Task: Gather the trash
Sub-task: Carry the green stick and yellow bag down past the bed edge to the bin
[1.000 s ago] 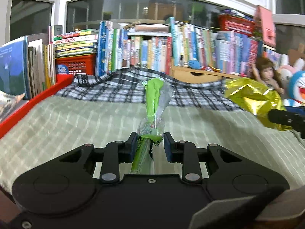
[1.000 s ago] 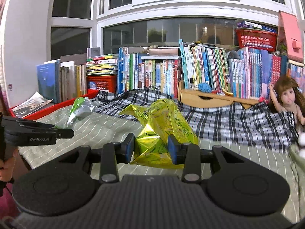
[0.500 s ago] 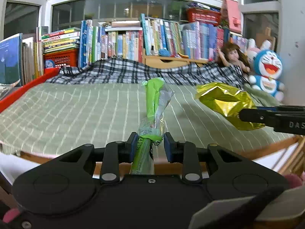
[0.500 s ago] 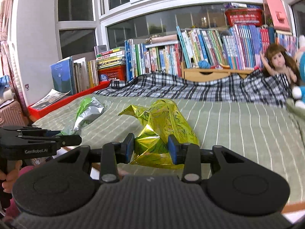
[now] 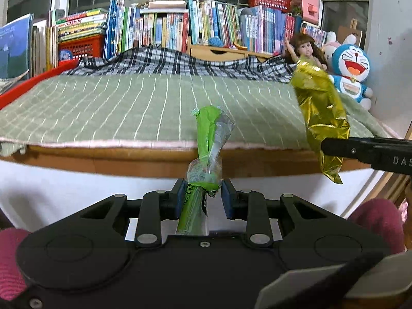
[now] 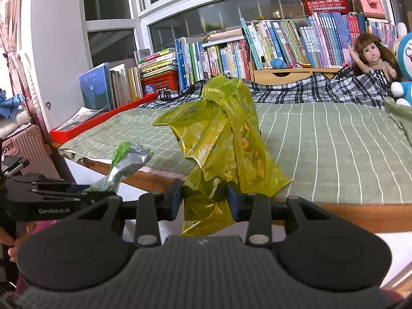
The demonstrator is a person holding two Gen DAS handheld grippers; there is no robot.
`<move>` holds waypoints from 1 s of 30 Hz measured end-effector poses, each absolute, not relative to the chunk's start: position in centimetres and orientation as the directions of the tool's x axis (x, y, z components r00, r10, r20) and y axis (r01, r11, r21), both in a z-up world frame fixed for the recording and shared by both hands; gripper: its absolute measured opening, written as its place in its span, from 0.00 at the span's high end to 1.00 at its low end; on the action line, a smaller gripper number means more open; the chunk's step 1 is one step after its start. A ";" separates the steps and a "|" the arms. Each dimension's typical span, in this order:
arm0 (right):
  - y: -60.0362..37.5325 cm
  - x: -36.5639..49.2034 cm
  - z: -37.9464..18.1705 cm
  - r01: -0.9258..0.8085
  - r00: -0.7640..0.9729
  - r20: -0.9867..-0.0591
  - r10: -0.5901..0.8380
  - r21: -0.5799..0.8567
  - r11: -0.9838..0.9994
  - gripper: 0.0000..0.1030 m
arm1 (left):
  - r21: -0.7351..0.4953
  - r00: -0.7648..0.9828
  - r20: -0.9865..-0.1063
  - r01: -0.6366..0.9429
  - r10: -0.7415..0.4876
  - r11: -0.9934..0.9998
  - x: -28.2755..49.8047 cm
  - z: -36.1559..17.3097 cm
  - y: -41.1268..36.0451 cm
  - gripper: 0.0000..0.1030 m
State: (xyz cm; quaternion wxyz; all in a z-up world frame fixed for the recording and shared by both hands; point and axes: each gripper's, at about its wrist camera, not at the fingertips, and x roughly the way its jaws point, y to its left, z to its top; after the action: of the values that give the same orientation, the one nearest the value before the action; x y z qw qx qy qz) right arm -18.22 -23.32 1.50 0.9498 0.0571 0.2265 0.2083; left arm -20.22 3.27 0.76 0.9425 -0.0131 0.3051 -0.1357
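The bed point(image 5: 144, 103) with its green striped cover spreads behind both grippers. Just off its wooden front edge, the right gripper point(image 6: 205, 200) clamps a crumpled yellow foil snack bag point(image 6: 221, 139), and the left gripper point(image 5: 203, 198) pinches a twisted green-and-clear wrapper point(image 5: 208, 141). These 2 light, slippery pieces could slide free if either grip loosens in transit.

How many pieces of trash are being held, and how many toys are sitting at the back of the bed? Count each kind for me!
Trash wrappers held: 2, the green wrapper in the left gripper and the yellow wrapper in the right gripper
Toys: 3, the doll, the blue cat plush and the pink bunny plush
Total: 5
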 end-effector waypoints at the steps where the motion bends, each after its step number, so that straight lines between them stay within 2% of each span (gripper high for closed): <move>1: -23.3 -18.5 1.4 -0.373 0.808 -0.408 0.425 0.205 0.905 0.60 | -0.109 0.774 -0.575 0.249 -0.265 0.962 -20.4 0.6 3.3 0.73; 10: -21.6 -20.8 0.8 -0.433 0.761 -0.437 0.480 0.208 0.877 0.61 | -0.125 0.739 -0.614 0.257 -0.278 0.958 -21.3 -0.8 3.7 0.73; 16: -21.0 -21.5 -1.1 -0.441 0.712 -0.493 0.500 0.241 0.865 0.62 | -0.141 0.678 -0.679 0.258 -0.283 0.956 -21.4 -3.0 3.6 0.73; 30: -20.5 -20.0 -8.0 -0.305 0.580 -0.648 0.494 0.389 0.869 0.63 | -0.200 0.480 -0.835 0.191 -0.270 0.961 -19.2 -10.0 2.8 0.73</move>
State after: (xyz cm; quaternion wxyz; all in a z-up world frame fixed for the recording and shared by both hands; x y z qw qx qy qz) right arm -20.01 -20.45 -7.99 0.8808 0.1185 0.3984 0.2267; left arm -19.22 2.81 -10.03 0.8593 -0.0398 0.4920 -0.1342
